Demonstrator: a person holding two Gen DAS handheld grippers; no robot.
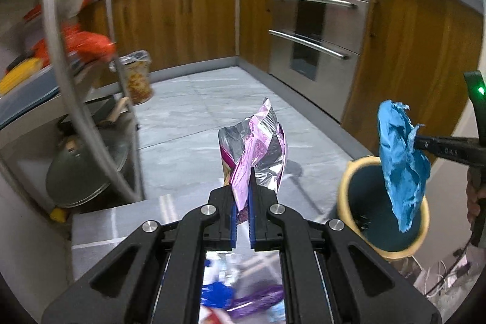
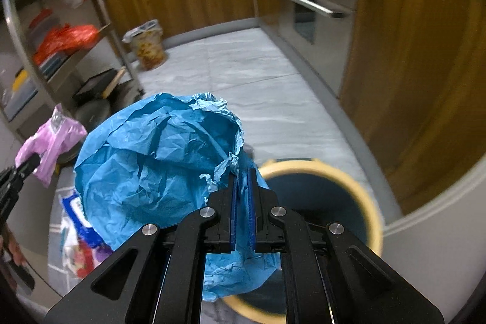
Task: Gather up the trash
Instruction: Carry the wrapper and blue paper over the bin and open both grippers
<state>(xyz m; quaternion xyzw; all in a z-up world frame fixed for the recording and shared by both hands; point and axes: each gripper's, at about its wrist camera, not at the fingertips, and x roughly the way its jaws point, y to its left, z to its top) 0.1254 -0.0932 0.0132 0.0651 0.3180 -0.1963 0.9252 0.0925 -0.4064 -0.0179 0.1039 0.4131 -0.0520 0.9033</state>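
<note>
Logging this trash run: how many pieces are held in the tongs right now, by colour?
Blue crumpled paper, in the right tongs: 1
Pink and silver foil wrapper, in the left tongs: 1
Total: 2

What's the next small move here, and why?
Probably carry the right gripper a little further over the bin and open it. It is shut on the crumpled blue paper, which already hangs above the bin's rim in the left wrist view. The left gripper, shut on the foil snack wrapper, sits further from the bin and can follow.
</note>
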